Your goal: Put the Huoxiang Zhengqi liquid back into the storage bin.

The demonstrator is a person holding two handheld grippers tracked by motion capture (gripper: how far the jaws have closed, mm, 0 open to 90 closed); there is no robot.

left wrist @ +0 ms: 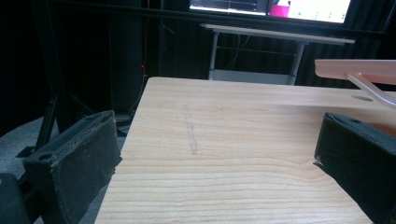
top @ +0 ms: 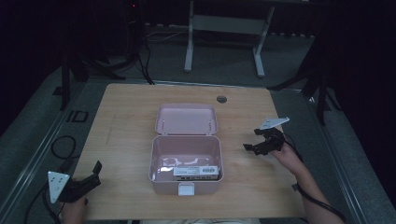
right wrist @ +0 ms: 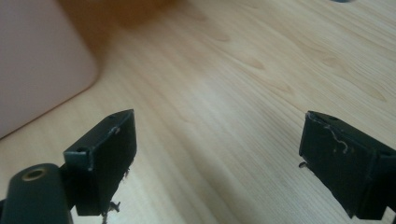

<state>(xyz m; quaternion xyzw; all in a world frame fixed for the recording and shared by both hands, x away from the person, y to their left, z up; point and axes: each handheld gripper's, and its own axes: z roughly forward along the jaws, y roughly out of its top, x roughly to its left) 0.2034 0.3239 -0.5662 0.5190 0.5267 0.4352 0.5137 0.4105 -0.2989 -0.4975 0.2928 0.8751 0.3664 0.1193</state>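
Observation:
A pink lidded box (top: 186, 164) stands open in the middle of the wooden table (top: 126, 121), its lid (top: 187, 119) tipped back. Inside it, against the near wall, lies a small white carton with a dark label (top: 196, 172). My left gripper (top: 93, 175) rests at the table's near left corner, open and empty, well left of the box. My right gripper (top: 252, 141) hovers to the right of the box, open, nothing between its jaws. In the right gripper view the box's pink wall (right wrist: 37, 60) sits at the left of the open gripper (right wrist: 219, 158). The left gripper (left wrist: 215, 163) view catches the lid's edge (left wrist: 359, 70).
A round grommet hole (top: 222, 99) sits near the table's far edge. Beyond the table stand a white desk frame (top: 224, 37) and dark stands with cables. A cable loop (top: 63, 147) lies on the floor at the left.

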